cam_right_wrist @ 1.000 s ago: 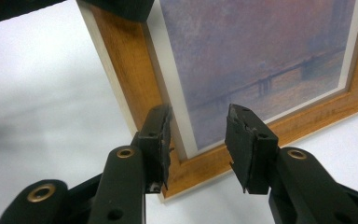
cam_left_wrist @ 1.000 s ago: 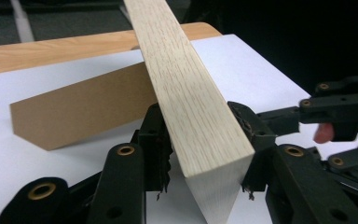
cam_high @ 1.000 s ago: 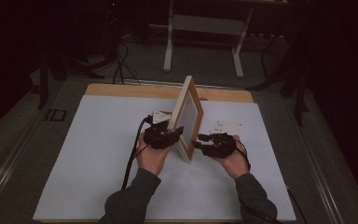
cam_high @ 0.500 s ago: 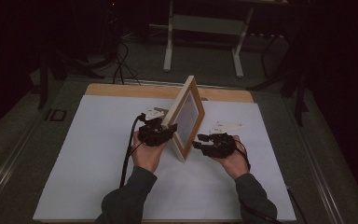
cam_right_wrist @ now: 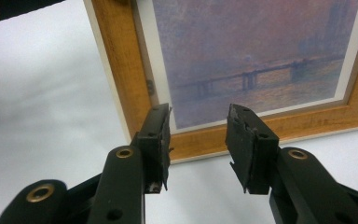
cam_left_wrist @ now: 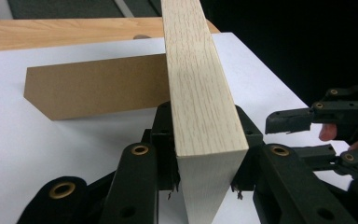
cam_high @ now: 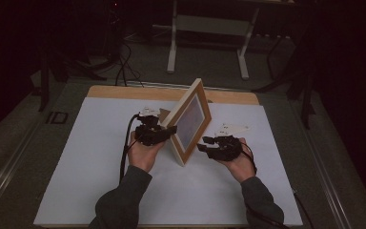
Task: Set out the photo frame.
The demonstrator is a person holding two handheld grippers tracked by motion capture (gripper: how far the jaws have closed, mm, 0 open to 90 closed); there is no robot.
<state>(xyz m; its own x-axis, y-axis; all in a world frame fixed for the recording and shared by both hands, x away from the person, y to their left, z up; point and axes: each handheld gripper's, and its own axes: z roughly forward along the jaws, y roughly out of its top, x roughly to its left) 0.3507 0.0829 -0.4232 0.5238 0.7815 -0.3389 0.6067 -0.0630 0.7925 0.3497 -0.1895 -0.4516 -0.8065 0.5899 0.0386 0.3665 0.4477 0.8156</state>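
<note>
Left claw point(cam_left_wrist: 205, 154) has just been closing on the frame point(cam_high: 187, 121) and now pinches its wooden edge between both pads, judged to keep it standing on its lower edge on the surface point(cam_high: 76, 157) with the picture turned toward the right claw point(cam_right_wrist: 198, 140); that one hangs spread and empty just in front of the frame's lower rail, apart from it. Behind the frame, its brown stand point(cam_left_wrist: 93, 88) props against the surface, likely to steady it.
</note>
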